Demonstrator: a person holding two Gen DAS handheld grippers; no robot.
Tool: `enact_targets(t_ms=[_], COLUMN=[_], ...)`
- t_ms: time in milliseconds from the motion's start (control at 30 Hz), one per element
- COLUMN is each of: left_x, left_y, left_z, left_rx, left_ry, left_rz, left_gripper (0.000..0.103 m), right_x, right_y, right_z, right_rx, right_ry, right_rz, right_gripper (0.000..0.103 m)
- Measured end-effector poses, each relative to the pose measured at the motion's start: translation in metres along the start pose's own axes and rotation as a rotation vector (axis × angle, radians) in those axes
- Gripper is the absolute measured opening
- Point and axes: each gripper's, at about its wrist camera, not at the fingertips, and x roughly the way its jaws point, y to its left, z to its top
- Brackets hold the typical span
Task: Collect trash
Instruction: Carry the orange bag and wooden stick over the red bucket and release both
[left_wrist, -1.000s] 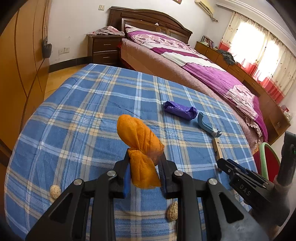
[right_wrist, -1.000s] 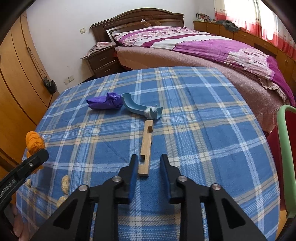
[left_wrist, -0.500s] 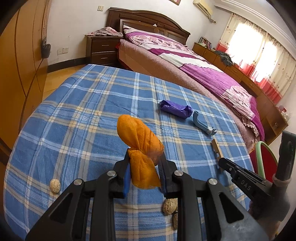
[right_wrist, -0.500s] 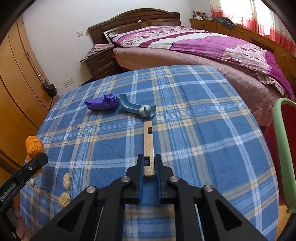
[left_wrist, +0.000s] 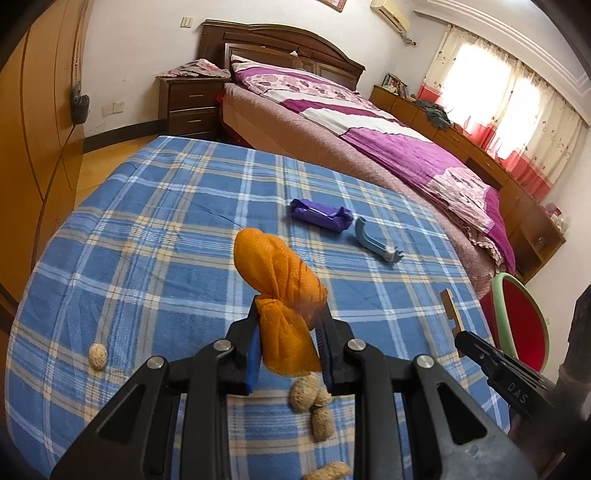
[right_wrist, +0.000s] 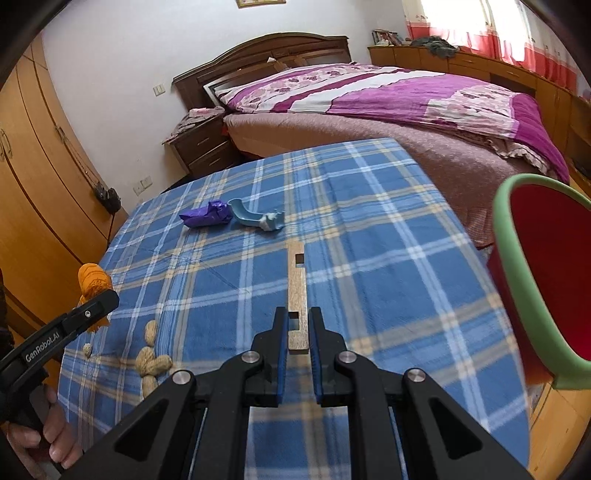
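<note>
My left tool (left_wrist: 288, 347) pinches an orange mesh-textured wad (left_wrist: 280, 280), matt and crinkled, while my right tool (right_wrist: 297, 332) (matt black plastic, blue pads) grips a pale, unvarnished wooden strip (right_wrist: 297, 291). The desk (right_wrist: 369, 229) wears fuzzy plaid cloth. On it lie rough-shelled peanuts (left_wrist: 310, 397), a glossy purple wrapper (left_wrist: 320, 214) and a smooth blue plastic piece (left_wrist: 375, 245).

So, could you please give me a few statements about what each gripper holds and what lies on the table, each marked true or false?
1. The left gripper is shut on an orange mesh bundle. True.
2. The right gripper is open and holds nothing. False: it is shut on a wooden strip.
3. The purple wrapper lies beside the blue plastic piece on the table. True.
4. The red bin stands in the middle of the table. False: it is off the table's right edge.
5. Peanuts lie on the plaid cloth. True.
</note>
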Motion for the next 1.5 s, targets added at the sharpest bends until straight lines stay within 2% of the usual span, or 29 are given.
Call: enact_targets(t_ms=[833,1167,1500], left_x=[-0.018,-0.018,-0.013], left_y=[-0.065,-0.102,-0.149], left_z=[-0.011,-0.014,-0.018], left_rx=[0.083,0.153,0.247], left_ry=[0.024,0.03,0.046], left_rz=[-0.122,-0.16,-0.192], left_gripper=[0.026,0.026,0.026], right_x=[-0.074,-0.094,-0.108], right_y=[-0.077,-0.108,-0.139], right_z=[-0.021,-0.024,-0.028], right_rx=[0.154,0.212,0.277], right_ry=[-0.131,-0.179,-0.219], right_rz=[-0.034,-0.045,-0.092], right_gripper=[0.012,0.012,0.013])
